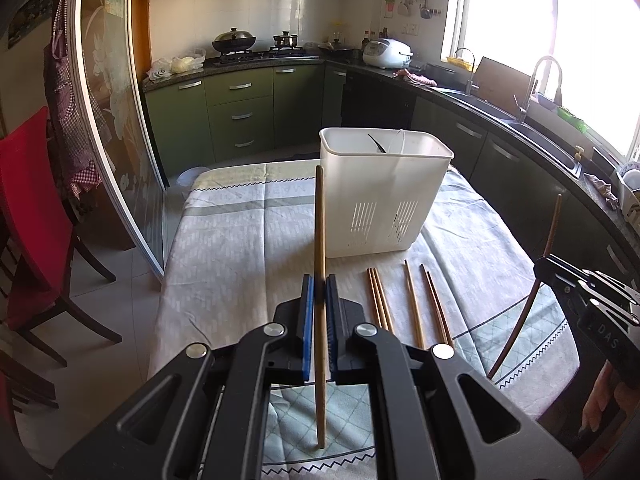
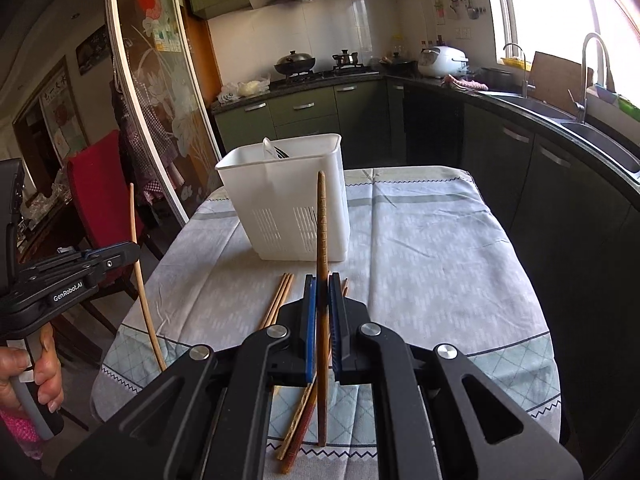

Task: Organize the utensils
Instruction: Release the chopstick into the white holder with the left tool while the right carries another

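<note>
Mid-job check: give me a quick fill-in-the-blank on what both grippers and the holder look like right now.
1. The left gripper is shut on one ____.
2. The right gripper holds a chopstick that is ____ in colour than the left one.
3. The white holder stands on the ____-covered table.
4. Five loose chopsticks lie ____ the holder.

Missing words: chopstick; darker; cloth; in front of

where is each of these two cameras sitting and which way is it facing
Left wrist: on the left gripper, looking along its fingers, shut on a light chopstick, toward the white holder; the right gripper shows at right.
Right wrist: on the right gripper, shut on a dark chopstick; the left gripper and a hand show at left.
Shared: holder, loose chopsticks, tablecloth.
</note>
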The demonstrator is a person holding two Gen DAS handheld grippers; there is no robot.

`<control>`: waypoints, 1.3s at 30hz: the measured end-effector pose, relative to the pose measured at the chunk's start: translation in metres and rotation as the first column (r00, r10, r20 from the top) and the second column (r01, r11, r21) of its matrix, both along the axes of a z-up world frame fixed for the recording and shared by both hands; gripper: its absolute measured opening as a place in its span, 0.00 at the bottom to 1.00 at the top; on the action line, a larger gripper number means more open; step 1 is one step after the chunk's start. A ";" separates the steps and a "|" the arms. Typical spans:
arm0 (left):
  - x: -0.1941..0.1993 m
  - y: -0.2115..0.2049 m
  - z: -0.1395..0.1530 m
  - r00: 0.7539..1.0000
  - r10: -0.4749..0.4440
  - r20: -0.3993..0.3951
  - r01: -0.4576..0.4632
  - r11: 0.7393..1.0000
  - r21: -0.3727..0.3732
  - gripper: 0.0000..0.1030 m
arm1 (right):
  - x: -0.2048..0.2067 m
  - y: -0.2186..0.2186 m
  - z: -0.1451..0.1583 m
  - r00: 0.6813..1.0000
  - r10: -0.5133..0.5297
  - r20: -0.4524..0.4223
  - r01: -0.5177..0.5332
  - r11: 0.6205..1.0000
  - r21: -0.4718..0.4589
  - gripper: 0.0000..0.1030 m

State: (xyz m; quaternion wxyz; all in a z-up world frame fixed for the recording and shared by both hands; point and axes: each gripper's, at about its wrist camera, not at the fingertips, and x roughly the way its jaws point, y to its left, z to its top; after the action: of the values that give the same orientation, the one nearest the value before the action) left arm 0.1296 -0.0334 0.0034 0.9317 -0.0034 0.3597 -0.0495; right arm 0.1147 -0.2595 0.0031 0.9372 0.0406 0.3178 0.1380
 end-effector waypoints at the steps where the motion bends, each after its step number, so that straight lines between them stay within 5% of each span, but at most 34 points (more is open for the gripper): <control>1: -0.001 0.000 0.001 1.000 -0.001 0.004 0.001 1.000 0.001 0.06 | -0.005 0.000 0.004 1.000 0.002 0.008 -0.002 1.000 -0.001 0.07; 28: -0.008 -0.014 0.018 0.999 -0.024 0.048 0.023 1.000 0.014 0.06 | -0.017 -0.010 0.010 0.999 -0.009 0.044 0.009 1.000 0.006 0.07; 39: -0.003 -0.021 0.051 0.995 -0.046 0.084 0.046 0.999 -0.003 0.06 | -0.015 -0.017 0.009 0.999 -0.011 0.043 0.010 1.000 0.018 0.07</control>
State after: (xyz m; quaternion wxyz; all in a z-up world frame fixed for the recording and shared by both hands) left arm 0.1264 -0.0540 0.0542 0.9446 0.0047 0.3201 -0.0719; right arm 0.1000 -0.2766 0.0118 0.9442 0.0477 0.2960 0.1367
